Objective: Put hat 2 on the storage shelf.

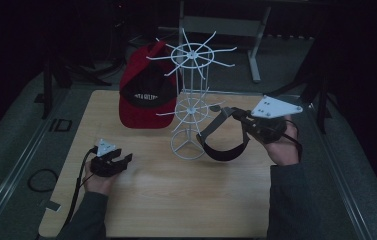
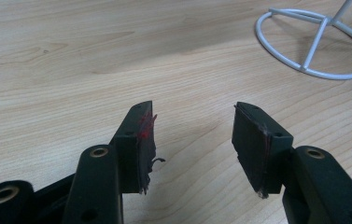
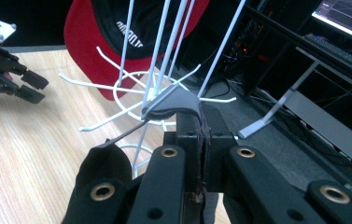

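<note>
While right claw (image 1: 237,116) clamps grey visor (image 1: 222,137) beside white rack (image 1: 190,105), left claw (image 1: 124,161) rests open.

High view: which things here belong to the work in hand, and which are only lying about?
In the work:
- black visor, clamped in the right tongs
- white wire rack, close beside the visor
- red cap, hanging on the rack

Lying about:
- left tongs, open, idle over the table
- black cable loop, off the table

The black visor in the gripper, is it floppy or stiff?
Probably a bit of both. The visor hangs from the right gripper in a drooping loop, so its band looks bendy. Its brim keeps a curved shape, so likely stiffer. It seems light, held by one edge.
</note>
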Motion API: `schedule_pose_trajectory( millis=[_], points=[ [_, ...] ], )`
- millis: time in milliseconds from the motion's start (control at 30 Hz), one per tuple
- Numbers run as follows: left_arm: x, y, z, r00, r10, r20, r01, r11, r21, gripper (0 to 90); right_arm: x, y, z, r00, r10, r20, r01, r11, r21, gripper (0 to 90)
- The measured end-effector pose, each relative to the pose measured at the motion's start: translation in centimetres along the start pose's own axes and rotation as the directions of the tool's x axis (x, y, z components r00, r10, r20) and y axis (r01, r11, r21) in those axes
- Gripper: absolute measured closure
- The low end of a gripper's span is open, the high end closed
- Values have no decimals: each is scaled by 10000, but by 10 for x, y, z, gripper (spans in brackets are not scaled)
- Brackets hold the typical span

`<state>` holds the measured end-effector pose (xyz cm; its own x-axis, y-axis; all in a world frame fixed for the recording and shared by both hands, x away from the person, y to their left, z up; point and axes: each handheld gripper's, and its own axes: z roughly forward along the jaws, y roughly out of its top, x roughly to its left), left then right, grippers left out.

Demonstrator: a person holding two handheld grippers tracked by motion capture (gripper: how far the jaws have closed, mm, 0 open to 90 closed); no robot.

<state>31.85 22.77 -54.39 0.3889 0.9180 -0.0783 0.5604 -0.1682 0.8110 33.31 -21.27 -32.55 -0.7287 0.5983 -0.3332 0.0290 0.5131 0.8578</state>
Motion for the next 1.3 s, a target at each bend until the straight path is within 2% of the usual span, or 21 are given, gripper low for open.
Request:
schedule_pose_trajectory(
  millis=[467,800,1300],
  points=[
    [0,0,1,10000,-38,49,38,10000,40,493,-6,10,-7,9994,181,-310,-189,9995,-234,880],
    [1,0,1,10000,-41,46,41,10000,26,493,-11,20,-12,9997,89,-208,-94,9995,-286,881],
    [0,0,1,10000,-67,41,67,10000,-7,493,-19,33,-23,9999,108,-82,-114,9971,-746,881]
  ],
)
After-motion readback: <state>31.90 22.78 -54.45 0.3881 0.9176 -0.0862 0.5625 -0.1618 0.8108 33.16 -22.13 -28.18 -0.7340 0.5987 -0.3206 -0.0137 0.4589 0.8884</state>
